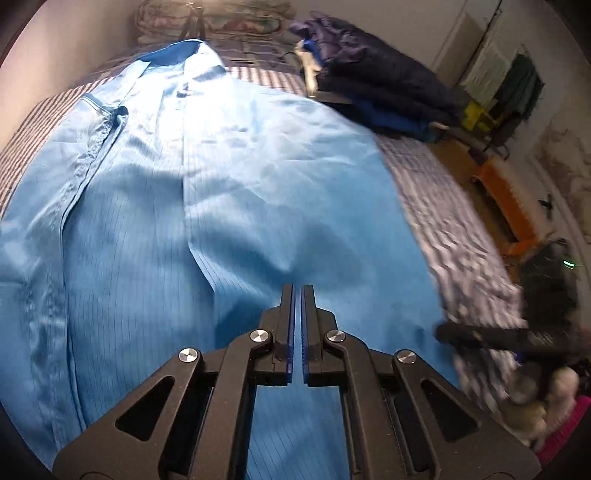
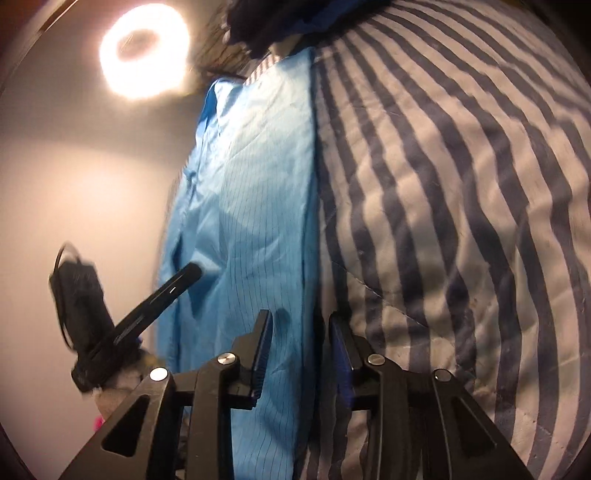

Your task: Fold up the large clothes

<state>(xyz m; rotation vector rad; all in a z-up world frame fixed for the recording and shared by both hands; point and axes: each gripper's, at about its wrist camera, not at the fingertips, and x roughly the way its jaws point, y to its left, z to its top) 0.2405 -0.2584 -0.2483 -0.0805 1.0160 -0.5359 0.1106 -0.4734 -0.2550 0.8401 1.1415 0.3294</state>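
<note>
A large light-blue coat with thin pinstripes lies spread on a striped bed, collar at the far end. My left gripper hovers over the coat's near part, jaws almost together with nothing between them. My right gripper shows as a dark bar at the coat's right edge. In the right wrist view the coat meets the striped bedcover. My right gripper is open, its jaws straddling the coat's edge. My left gripper shows to the left as a dark shape.
A pile of dark folded clothes sits at the bed's far right corner. An orange bench and floor clutter lie right of the bed. Pillows are at the head. A ring light glares overhead.
</note>
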